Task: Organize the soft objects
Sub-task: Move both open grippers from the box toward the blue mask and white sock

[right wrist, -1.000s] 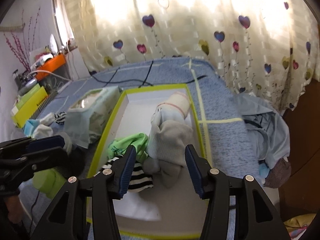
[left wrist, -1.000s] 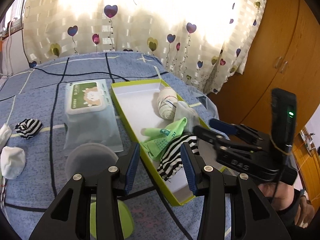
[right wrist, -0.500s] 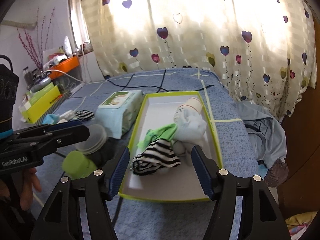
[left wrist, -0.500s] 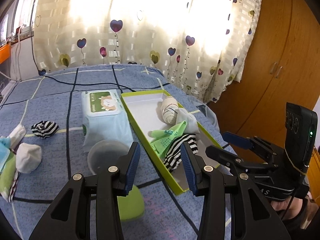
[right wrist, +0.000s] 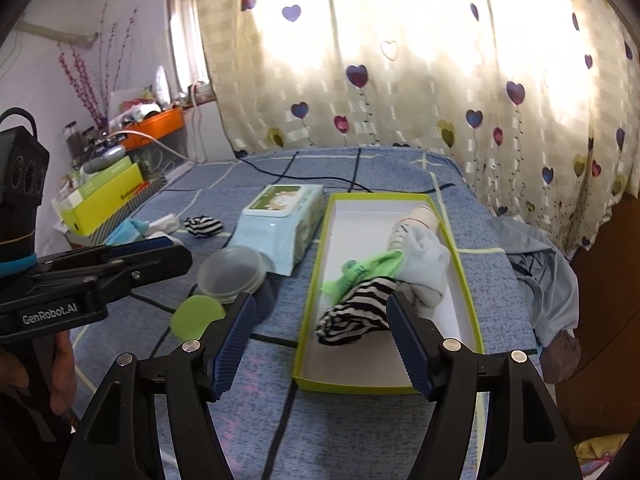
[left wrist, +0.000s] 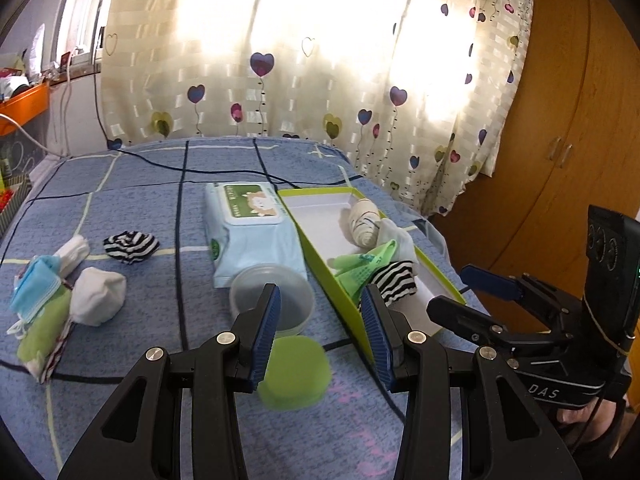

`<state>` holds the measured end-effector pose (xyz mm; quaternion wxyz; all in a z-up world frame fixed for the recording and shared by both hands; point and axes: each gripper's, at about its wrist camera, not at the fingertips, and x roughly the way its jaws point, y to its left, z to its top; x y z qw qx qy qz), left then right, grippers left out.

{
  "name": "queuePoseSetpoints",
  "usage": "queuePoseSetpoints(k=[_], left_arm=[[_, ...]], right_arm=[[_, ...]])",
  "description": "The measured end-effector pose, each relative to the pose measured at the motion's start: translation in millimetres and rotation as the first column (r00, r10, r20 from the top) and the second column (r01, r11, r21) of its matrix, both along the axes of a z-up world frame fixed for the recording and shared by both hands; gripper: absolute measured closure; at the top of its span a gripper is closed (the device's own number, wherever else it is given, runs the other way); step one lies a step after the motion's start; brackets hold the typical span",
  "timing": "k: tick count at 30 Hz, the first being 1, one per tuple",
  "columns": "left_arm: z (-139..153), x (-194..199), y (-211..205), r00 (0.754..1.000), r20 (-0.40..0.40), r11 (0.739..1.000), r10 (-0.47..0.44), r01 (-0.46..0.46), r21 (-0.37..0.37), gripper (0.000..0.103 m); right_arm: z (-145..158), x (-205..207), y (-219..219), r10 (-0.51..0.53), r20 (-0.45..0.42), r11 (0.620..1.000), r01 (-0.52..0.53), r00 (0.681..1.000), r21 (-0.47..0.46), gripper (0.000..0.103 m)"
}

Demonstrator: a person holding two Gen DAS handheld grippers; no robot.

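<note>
The right gripper [right wrist: 322,340] has just been opening; its fingers stand apart with nothing between them, above the near end of the green box [right wrist: 466,276]. The left gripper [left wrist: 320,328] is also spread and empty, over the blue bedspread [left wrist: 132,184]. In the box lie a striped sock [right wrist: 352,312], a green sock [right wrist: 352,272], a grey sock [right wrist: 424,264] and a rolled sock [right wrist: 412,220]. On the bedspread lie a second striped sock [left wrist: 130,245] and a white bundle [left wrist: 98,295], left of the wipes pack [left wrist: 248,232].
</note>
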<state>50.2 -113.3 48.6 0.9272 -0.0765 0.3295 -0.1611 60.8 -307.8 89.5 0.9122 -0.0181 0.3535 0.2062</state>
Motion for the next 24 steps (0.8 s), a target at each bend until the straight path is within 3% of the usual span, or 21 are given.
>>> queuePoseSetpoints(k=[8, 13, 24], left_arm=[[-1, -11, 22, 0.996, 0.04, 0.996, 0.078, -0.08, 0.048, 0.06], [-3, -16, 43, 0.99, 0.052, 0.989, 0.129, -0.132, 0.065, 0.06], [-18, -23, 94, 0.98, -0.009, 0.98, 0.197, -0.197, 0.029, 0.06]], right_arm=[[13, -13, 30, 0.098, 0.102, 0.995, -0.098, 0.99, -0.01, 0.034], [14, -12, 48, 0.133, 0.092, 0.991, -0.133, 0.987, -0.001, 0.031], [2, -5, 100, 0.231, -0.007, 0.973, -0.231, 0.973, 0.012, 0.031]])
